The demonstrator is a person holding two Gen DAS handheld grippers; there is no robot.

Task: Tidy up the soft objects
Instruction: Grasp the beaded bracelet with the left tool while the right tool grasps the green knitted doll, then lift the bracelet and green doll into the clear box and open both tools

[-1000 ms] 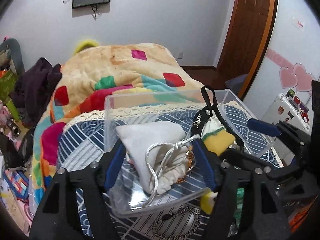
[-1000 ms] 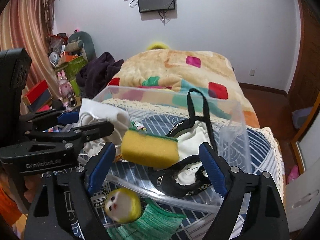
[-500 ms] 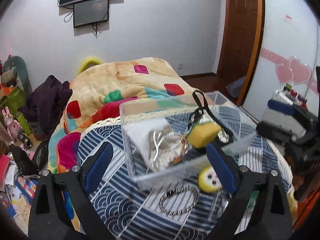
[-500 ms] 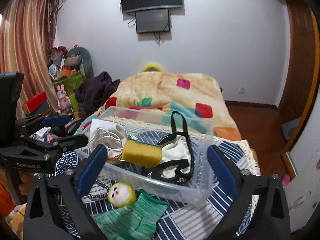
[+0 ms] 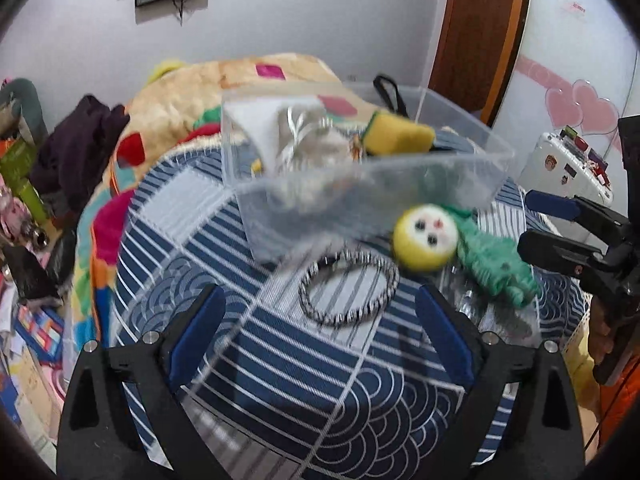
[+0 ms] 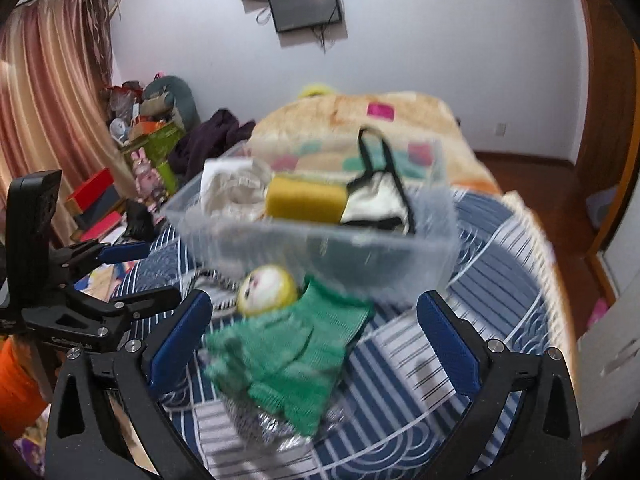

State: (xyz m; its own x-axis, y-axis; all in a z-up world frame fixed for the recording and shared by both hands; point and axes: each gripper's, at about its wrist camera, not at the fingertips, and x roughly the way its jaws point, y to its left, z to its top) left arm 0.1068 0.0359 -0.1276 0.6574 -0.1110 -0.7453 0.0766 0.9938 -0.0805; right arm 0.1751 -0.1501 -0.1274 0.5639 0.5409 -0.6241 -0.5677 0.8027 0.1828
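Observation:
A clear plastic bin [image 5: 360, 184] [image 6: 320, 240] stands on the blue striped tablecloth. It holds a white pouch [image 5: 296, 136] [image 6: 232, 188], a yellow sponge [image 5: 400, 136] [image 6: 304, 196] and a black-and-white strapped garment [image 6: 380, 196]. In front of the bin lie a green glove [image 5: 492, 264] [image 6: 292, 360], a yellow ball with a face [image 5: 424, 238] [image 6: 266, 290] and a black-and-white beaded ring [image 5: 348, 292]. My left gripper [image 5: 320, 332] is open and empty, near the ring. My right gripper [image 6: 316, 340] is open and empty, around the glove's near end.
The round table's cloth [image 5: 280, 380] [image 6: 500, 280] drops off at its lace edge. Beyond lies a bed with a patchwork blanket [image 5: 240, 80] [image 6: 360, 116]. Clutter and a dark garment [image 5: 76, 140] sit left. A wooden door [image 5: 480, 20] and white case [image 5: 560, 164] are right.
Both grippers have pulled back and lowered, away from the bin. The glove, ball and ring now lie closer between the fingers. Both stay open and empty.

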